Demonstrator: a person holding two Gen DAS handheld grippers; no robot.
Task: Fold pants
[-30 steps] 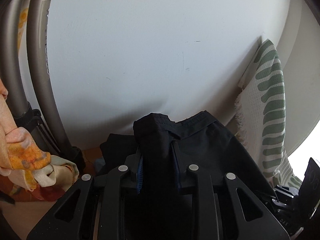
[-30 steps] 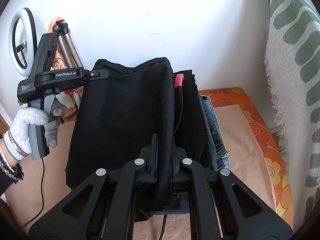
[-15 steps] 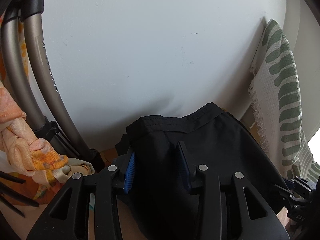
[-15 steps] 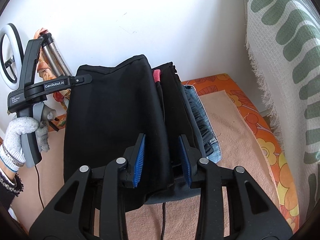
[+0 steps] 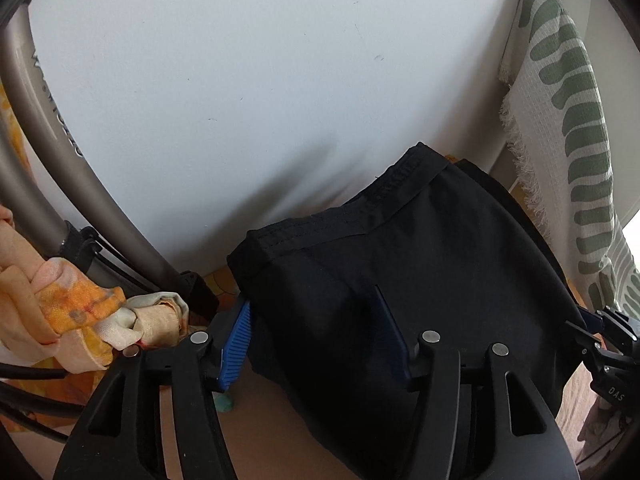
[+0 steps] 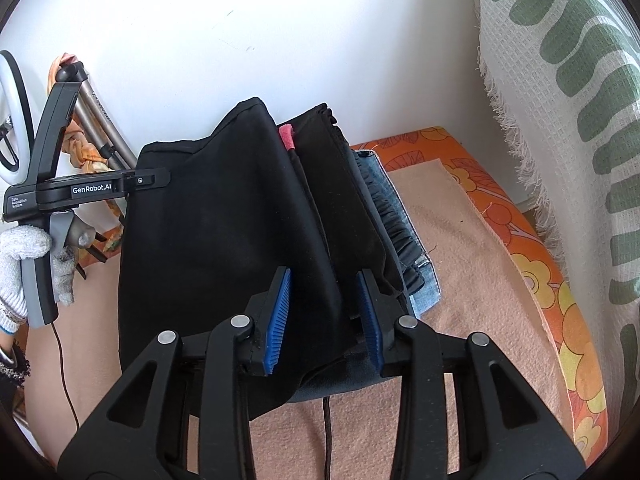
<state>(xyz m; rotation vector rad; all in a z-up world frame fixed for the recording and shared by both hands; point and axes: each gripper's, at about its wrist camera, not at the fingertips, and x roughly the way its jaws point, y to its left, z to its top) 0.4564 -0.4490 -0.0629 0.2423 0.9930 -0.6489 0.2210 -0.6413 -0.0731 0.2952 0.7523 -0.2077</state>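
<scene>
**A:** Where are the pants?

**B:** The folded black fabric pants (image 6: 224, 240) fill the middle of my right wrist view, lying on top of a pile. Under them, toward the right of the frame, sits another folded black garment with a pink tag (image 6: 340, 200), and below that a piece of blue denim (image 6: 400, 240). The pile rests on a peach-coloured cloth (image 6: 480, 280) spread over an orange flowered cover (image 6: 520, 232).

**A:** And your grippers?

**B:** My right gripper (image 6: 324, 320) stands part open at lower centre; its 2 blue ribbed pads (image 6: 278, 320) flank a ridge of black fabric without pressing it. My left gripper (image 5: 316, 336), at lower centre of its own view, is opening; the near corner of the pants lies between its jaws, the left pad clear of the cloth.

**A:** Anything else in view?

**B:** My gloved left hand (image 6: 24, 260) holds that gripper's handle at the left edge. Behind are a white wall (image 6: 280, 32), a grey tripod (image 5: 60, 140) with an orange scarf (image 5: 72, 320), a ring light (image 6: 10, 120), and a green-and-white woven throw (image 6: 560, 100) at the right.
</scene>
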